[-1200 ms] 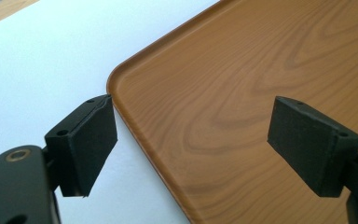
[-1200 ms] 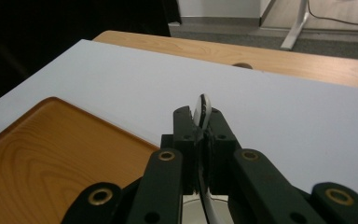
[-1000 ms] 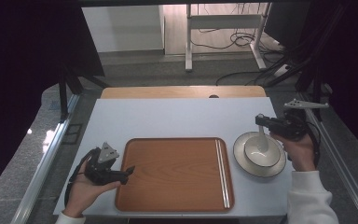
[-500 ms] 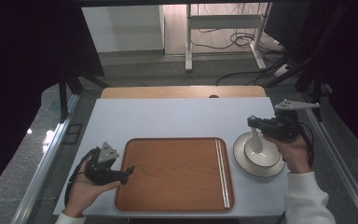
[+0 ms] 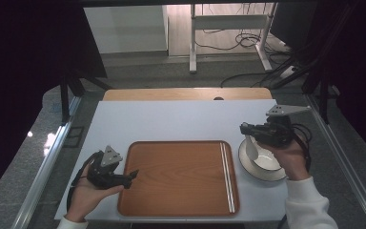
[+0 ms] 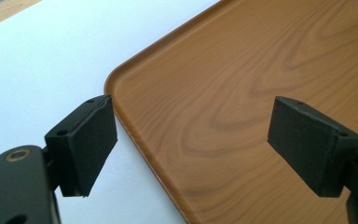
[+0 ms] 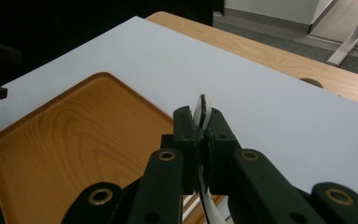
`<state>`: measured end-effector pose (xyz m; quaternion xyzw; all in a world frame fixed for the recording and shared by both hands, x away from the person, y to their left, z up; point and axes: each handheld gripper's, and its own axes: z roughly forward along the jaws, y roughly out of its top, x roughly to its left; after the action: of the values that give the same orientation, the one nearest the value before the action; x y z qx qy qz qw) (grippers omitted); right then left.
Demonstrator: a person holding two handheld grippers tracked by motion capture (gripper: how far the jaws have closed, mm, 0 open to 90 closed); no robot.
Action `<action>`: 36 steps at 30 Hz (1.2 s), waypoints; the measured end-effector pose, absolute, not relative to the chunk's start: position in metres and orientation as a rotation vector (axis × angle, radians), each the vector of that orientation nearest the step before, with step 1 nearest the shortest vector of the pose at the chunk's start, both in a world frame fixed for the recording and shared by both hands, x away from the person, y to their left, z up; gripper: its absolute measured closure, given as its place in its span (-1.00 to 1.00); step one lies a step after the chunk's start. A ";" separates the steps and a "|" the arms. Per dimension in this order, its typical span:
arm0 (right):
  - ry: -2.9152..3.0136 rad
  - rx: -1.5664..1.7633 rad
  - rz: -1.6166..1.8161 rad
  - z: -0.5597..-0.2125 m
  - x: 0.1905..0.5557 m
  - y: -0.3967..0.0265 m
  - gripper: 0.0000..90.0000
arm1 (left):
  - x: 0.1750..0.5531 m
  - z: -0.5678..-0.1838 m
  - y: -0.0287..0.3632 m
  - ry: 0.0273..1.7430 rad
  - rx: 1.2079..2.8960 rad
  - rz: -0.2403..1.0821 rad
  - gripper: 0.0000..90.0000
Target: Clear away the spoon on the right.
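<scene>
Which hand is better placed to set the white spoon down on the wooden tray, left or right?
Right. The right gripper already has its jaws shut on the white ceramic spoon, beside the brown wooden tray. The left gripper rests open and empty at the tray's far edge.

Bright table, dark surrounds, pics mostly sharp.

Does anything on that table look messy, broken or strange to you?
Nothing stands out. The wooden tray lies square and bare, the bowl sits upright beside it, and the right tool grips a white spoon above the bowl.
</scene>
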<state>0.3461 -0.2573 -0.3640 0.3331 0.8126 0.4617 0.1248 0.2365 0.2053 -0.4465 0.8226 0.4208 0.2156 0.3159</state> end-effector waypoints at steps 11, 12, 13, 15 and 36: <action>2.464 0.897 1.284 -0.373 0.343 -0.231 0.90 | 0.237 -0.447 0.205 1.105 2.172 0.569 -0.66; 2.472 0.891 1.279 -0.374 0.343 -0.228 0.90 | 0.237 -0.447 0.205 1.105 2.172 0.569 -0.66; 2.480 0.885 1.273 -0.375 0.342 -0.226 0.90 | 0.237 -0.447 0.205 1.105 2.172 0.568 -0.66; 2.498 0.869 1.265 -0.377 0.342 -0.221 0.90 | 0.236 -0.447 0.205 1.104 2.172 0.568 -0.66; 2.679 0.758 1.120 -0.411 0.336 -0.167 0.90 | 0.237 -0.448 0.204 1.099 2.182 0.568 -0.66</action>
<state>0.3355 -0.1671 -0.4108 0.2519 0.8905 0.3722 0.0703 0.2368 0.2039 -0.4476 0.8266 0.4165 0.2154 0.3113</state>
